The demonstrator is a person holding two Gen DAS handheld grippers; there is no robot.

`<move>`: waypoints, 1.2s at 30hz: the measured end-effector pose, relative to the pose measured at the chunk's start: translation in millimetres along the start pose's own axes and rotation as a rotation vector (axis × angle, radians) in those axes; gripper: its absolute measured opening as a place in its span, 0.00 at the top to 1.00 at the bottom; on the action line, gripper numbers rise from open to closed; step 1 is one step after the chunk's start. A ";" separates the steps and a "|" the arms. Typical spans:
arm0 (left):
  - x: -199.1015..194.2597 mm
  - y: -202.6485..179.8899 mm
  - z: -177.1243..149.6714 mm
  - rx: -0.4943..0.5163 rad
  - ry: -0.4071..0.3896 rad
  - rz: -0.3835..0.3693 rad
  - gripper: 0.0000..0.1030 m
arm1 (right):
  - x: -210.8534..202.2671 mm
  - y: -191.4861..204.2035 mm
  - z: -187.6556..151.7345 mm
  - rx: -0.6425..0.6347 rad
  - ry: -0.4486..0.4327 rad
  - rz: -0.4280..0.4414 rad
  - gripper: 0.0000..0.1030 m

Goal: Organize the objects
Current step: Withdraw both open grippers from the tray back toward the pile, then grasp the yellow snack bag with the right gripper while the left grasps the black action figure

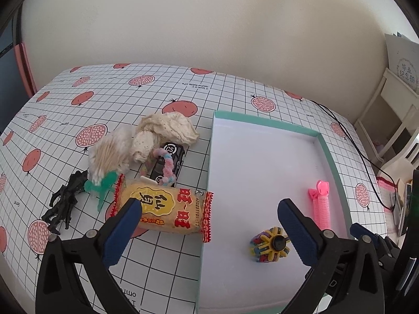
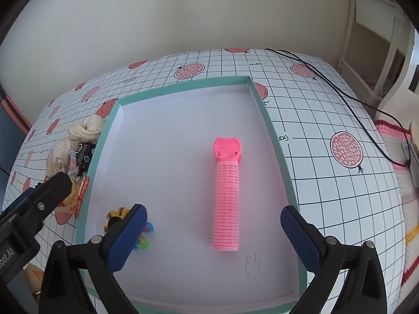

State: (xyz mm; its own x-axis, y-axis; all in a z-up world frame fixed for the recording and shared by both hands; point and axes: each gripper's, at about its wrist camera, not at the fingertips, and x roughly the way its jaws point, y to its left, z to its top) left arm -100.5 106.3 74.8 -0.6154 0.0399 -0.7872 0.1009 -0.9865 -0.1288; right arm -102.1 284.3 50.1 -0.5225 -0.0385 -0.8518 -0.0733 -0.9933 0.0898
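We see a white tray (image 2: pixel 275 141) with a teal rim holding a pink hair roller (image 2: pixel 226 201) and a colourful spinner toy (image 1: pixel 271 244), with clutter still beside it.

The roller lies lengthwise near the tray's right wall, the spinner at the near left corner. Left of the tray, on the pomegranate-print grid tablecloth (image 1: pixel 65 99), we find a yellow snack packet (image 1: pixel 162 213) touching the rim, a black toy car (image 1: pixel 167 163) under a pastel fuzzy band (image 1: pixel 166 167), cream cloth (image 1: pixel 167 128), cotton swabs (image 1: pixel 110 154) and a black plastic figure (image 1: pixel 64 204). Our left gripper (image 1: pixel 209 230) and right gripper (image 2: pixel 213 238) both hover spread wide, holding nothing. A plain cream wall (image 1: pixel 209 26) stands behind; a black cable (image 2: pixel 340 91) trails off the table toward white shelving (image 2: pixel 371 39).
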 end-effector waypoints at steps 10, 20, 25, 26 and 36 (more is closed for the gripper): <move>-34.2 28.3 24.7 0.005 -0.074 -0.034 0.00 | -39.4 18.3 16.6 0.013 -0.129 0.037 0.00; -47.2 128.8 43.9 -0.160 -0.106 0.040 0.00 | -48.2 101.6 12.7 -0.165 -0.125 0.151 0.00; -44.5 176.3 40.3 -0.241 -0.087 0.082 0.00 | -41.8 146.6 2.4 -0.279 -0.103 0.184 0.00; -43.5 184.5 39.2 -0.251 -0.082 0.089 0.00 | -39.5 155.6 -0.4 -0.303 -0.095 0.190 0.00; -16.2 225.9 23.4 -0.263 0.032 0.135 0.00 | 0.8 186.2 -19.9 -0.431 -0.004 0.124 0.00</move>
State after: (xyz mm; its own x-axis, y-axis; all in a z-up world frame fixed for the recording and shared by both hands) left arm -86.0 -120.9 72.5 -0.5585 -0.0798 -0.8257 0.3815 -0.9086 -0.1702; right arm -99.3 97.2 55.8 -0.5086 -0.1607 -0.8459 0.3508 -0.9359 -0.0331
